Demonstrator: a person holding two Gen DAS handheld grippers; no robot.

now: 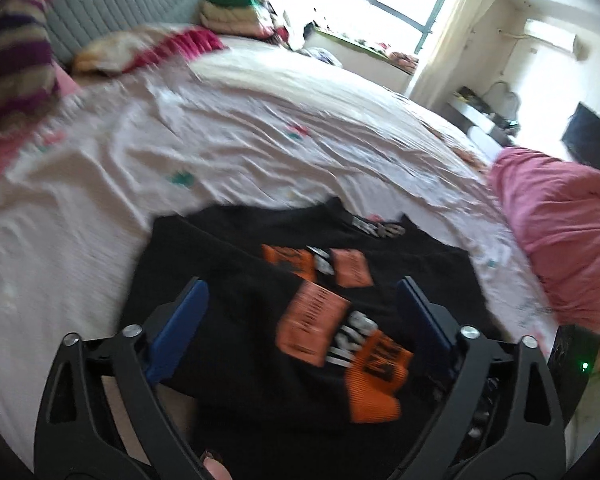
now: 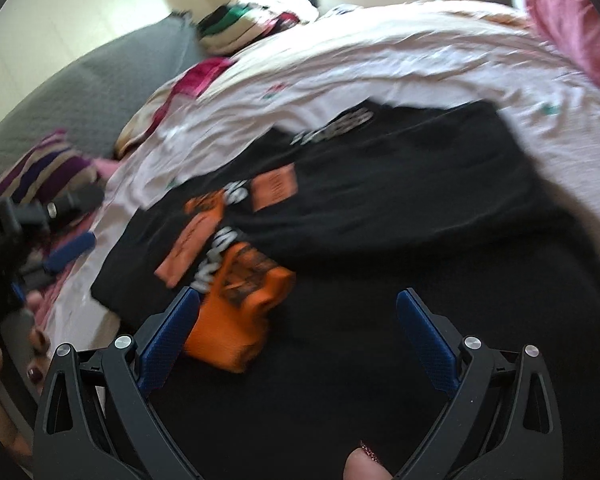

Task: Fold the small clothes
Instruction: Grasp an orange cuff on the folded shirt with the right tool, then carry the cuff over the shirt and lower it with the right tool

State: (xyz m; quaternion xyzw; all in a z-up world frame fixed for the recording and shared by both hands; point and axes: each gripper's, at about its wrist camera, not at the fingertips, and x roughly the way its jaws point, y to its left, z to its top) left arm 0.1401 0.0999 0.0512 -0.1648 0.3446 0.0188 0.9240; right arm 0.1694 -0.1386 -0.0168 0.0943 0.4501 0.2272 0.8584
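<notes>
Now both left gripper (image 1: pixel 302 300) and right gripper (image 2: pixel 298 312) gape empty over black shirt (image 1: pixel 228 320).

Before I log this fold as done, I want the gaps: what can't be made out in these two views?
- Lettering on the black garment: left wrist view, motion blur.
- Garment's near hem: right wrist view, cut off by the bottom edge, behind the right claw.
- Left claw in the right wrist view: cropped at the left edge, blurred.
- Items on the window ledge: too small, glare.
</notes>
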